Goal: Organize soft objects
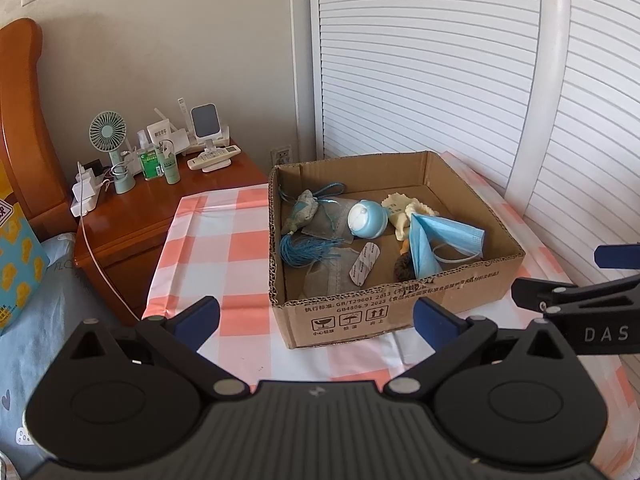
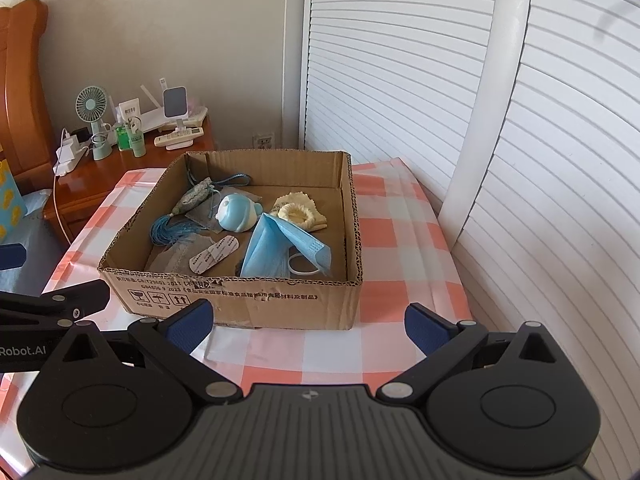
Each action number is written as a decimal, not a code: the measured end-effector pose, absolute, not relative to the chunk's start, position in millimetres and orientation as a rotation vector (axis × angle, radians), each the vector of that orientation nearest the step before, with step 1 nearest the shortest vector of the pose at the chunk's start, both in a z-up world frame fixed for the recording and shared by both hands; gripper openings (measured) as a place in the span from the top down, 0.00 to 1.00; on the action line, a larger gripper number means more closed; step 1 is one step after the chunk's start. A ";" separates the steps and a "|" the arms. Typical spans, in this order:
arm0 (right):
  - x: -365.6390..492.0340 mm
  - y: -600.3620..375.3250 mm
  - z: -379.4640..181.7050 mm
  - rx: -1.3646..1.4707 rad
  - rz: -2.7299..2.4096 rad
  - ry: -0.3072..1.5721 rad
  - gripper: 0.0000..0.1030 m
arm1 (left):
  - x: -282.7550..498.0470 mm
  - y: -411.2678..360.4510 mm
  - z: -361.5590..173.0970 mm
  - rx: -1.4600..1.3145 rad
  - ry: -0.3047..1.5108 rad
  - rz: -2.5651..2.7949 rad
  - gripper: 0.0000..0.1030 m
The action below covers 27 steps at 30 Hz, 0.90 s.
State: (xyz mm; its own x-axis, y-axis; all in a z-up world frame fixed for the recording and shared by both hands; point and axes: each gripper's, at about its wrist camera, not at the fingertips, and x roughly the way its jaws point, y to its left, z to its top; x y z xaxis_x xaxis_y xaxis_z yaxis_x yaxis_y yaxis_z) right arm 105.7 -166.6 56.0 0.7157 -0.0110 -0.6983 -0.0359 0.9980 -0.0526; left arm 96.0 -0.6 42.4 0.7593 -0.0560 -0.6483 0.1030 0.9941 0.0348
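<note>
A cardboard box (image 1: pixel 404 304) (image 2: pixel 240 300) stands on a checked tablecloth. In it lie a blue face mask (image 1: pixel 440 240) (image 2: pixel 276 248), a round pale-blue toy (image 1: pixel 366 218) (image 2: pixel 238 212), a cream soft toy (image 1: pixel 400 210) (image 2: pixel 298 210), a grey sachet with a blue tassel (image 1: pixel 304 212) (image 2: pixel 192 198), grey masks (image 1: pixel 324 276) and a white patch (image 1: pixel 364 262) (image 2: pixel 214 256). My left gripper (image 1: pixel 316 316) is open and empty just in front of the box. My right gripper (image 2: pixel 306 326) is open and empty, also in front of the box.
The checked tablecloth (image 1: pixel 224 232) (image 2: pixel 400 240) covers the table. A wooden nightstand (image 1: pixel 132 208) at the left carries a small fan (image 1: pixel 108 132), bottles, a remote and chargers. White louvred doors (image 1: pixel 440 60) stand behind. A bed lies at the far left.
</note>
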 end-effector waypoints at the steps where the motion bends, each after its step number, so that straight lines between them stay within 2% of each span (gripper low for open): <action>1: 105.4 -166.7 56.2 -0.065 0.012 0.773 0.00 | 96.0 -0.7 42.4 0.069 0.704 -0.087 0.01; 27: 101.7 -169.4 57.3 -0.057 0.009 0.764 0.00 | 94.5 -2.0 44.0 0.067 0.702 -0.091 0.01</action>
